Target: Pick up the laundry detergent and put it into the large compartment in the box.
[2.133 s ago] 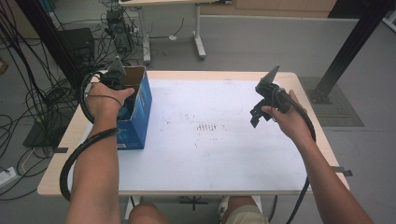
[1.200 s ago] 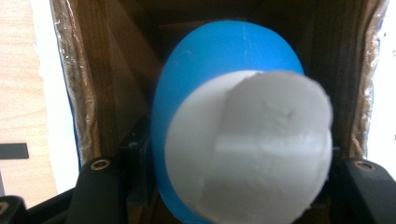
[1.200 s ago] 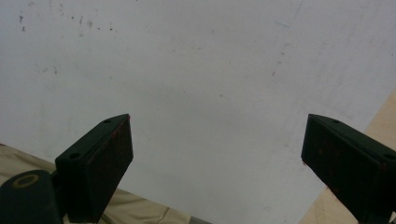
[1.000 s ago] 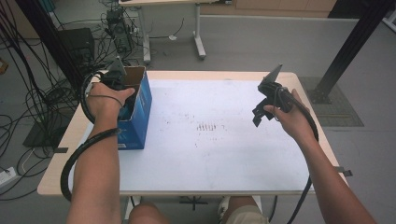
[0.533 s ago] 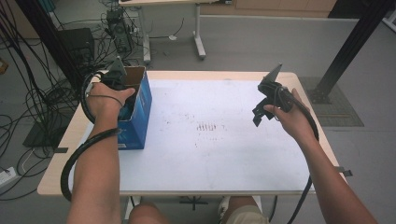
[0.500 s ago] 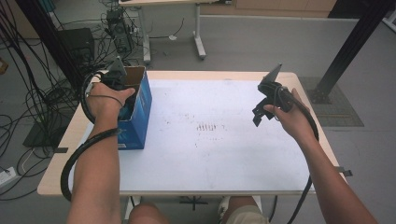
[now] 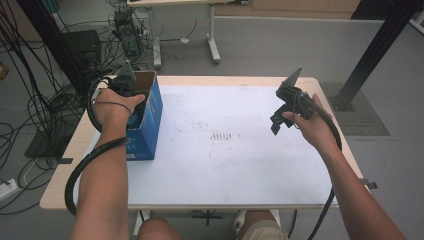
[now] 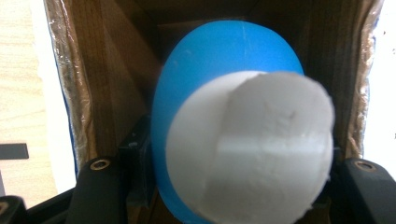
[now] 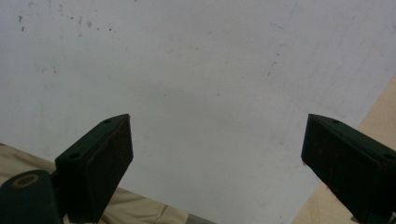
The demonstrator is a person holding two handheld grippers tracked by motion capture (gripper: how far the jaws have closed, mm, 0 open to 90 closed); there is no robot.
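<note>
The left gripper [image 7: 131, 92] is down inside the open top of a blue box [image 7: 150, 120] at the left side of the table [image 7: 225, 150]. Its jaws are closed on a ball [image 8: 224, 93]. The ball is blue on one part and white on the other part. The white part faces the camera and looks a bit rough, like foam. The blue part looks smooth and round. The ball sits between the brown walls of the box, and the jaws press it from both sides.

The ball looks light. It may be a little soft, so a hard squeeze could dent it. The smooth blue side could slip, because round things like to roll out of a grip. The best place to hold it is across the middle, where it is widest, with one jaw on each side. That seems to be where the jaws are now, but their tips are hidden by the ball. The box is tight around it, so the ball should go straight up and not bump the walls.

The right gripper [image 7: 282, 107] is up in the air over the right side of the table. Its jaws are wide open and hold nothing. Under them is just the white table top.
</note>
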